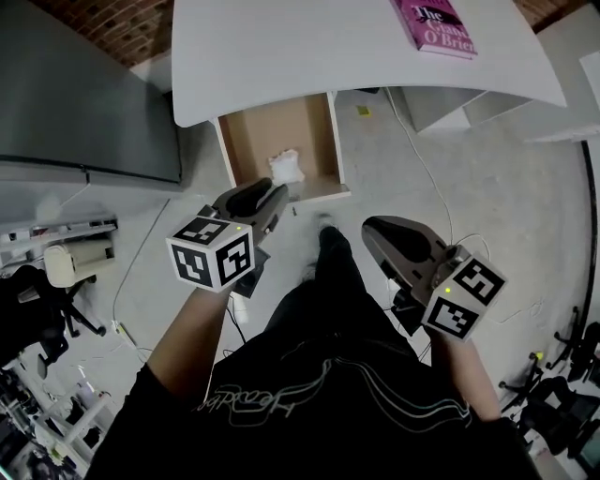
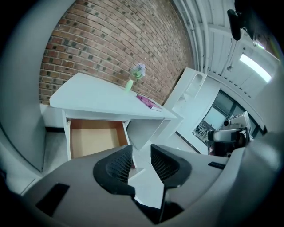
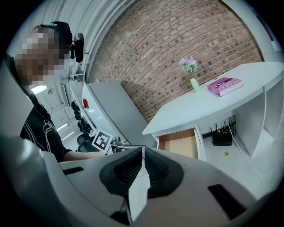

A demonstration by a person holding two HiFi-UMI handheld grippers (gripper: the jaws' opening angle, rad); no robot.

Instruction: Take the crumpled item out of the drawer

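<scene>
A crumpled white item (image 1: 286, 167) lies at the front of the open drawer (image 1: 225, 150) under the white desk (image 1: 309, 47). My left gripper (image 1: 272, 194) hovers just in front of the drawer's front edge, a little left of the item; its jaws stand apart with nothing between them. In the left gripper view the left gripper (image 2: 141, 150) points at the drawer (image 2: 95, 139), and the item is not visible there. My right gripper (image 1: 373, 230) hangs further back and to the right, over the floor, jaws together and empty. The right gripper (image 3: 143, 153) sees the drawer (image 3: 179, 144) from the side.
A pink book (image 1: 436, 26) and a vase of flowers (image 3: 191, 73) stand on the desk. A grey cabinet (image 1: 75, 103) is to the left. Cables (image 1: 422, 159) run over the floor, a router (image 3: 221, 139) sits under the desk, and office chairs (image 1: 37, 309) stand at the left.
</scene>
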